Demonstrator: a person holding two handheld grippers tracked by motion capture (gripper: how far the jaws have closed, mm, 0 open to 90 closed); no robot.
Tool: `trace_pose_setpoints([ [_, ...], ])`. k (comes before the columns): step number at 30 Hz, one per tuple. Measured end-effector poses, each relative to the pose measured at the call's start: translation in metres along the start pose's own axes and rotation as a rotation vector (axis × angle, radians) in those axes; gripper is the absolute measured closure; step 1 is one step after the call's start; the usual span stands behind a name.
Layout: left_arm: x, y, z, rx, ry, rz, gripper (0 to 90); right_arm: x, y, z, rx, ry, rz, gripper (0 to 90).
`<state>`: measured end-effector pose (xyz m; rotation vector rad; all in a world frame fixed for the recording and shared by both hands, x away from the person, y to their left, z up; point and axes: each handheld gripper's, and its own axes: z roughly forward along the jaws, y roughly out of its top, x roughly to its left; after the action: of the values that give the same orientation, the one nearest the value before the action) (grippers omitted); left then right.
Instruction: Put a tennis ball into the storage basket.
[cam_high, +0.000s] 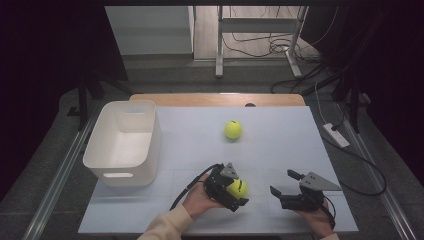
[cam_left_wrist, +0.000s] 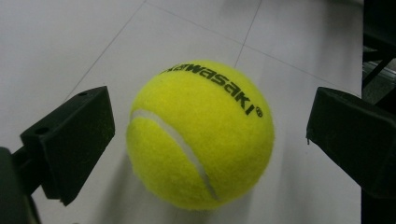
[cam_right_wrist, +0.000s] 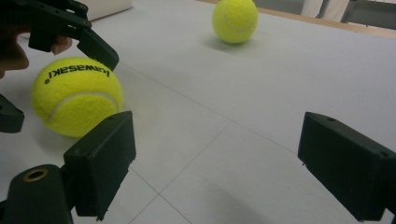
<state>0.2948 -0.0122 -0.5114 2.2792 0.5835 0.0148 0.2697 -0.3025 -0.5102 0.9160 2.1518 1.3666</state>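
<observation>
1. Dark surroundings frame a pale grey counter (cam_high: 280, 150) with a wooden far edge; a white plastic bin with handle slots (cam_high: 122, 142) stands at about nine o'clock on it.
2. One fuzzy yellow-green tennis ball with black "Kawasaki" lettering (cam_high: 238, 188) rests on the counter near six o'clock, between the spread jaws of the left hand-held gripper (cam_high: 231, 190). In the left gripper view there is a gap on each side of the ball (cam_left_wrist: 201, 135), so the jaws are open and not yet touching it.
3. A second yellow-green tennis ball (cam_high: 233, 129) sits well apart, toward twelve o'clock.
4. The right hand-held gripper (cam_high: 285, 186) hovers at about four o'clock, jaws wide apart and empty.
5. Handling, as a judgement: the ball looks light, springy and felt-covered, so it should grip well rather than slip, but being round it will roll if nudged off-centre. Best hold is across its widest middle, jaws level on opposite sides, with moderate squeeze.
</observation>
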Motion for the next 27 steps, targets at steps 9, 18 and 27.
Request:
trace_pose_setpoints([
  [9,0.002,-0.003,0.003,0.02,0.033,-0.009,25.6,0.0,0.0,-0.001,-0.003,-0.004,0.002,11.5],
  [18,0.0,-0.002,-0.003,0.006,0.051,0.003,26.6,0.0,0.001,-0.001,-0.005,-0.007,-0.001,11.6],
  [27,0.002,-0.002,-0.016,-0.033,0.049,0.003,26.7,0.0,0.001,-0.001,-0.008,-0.008,-0.004,11.6],
])
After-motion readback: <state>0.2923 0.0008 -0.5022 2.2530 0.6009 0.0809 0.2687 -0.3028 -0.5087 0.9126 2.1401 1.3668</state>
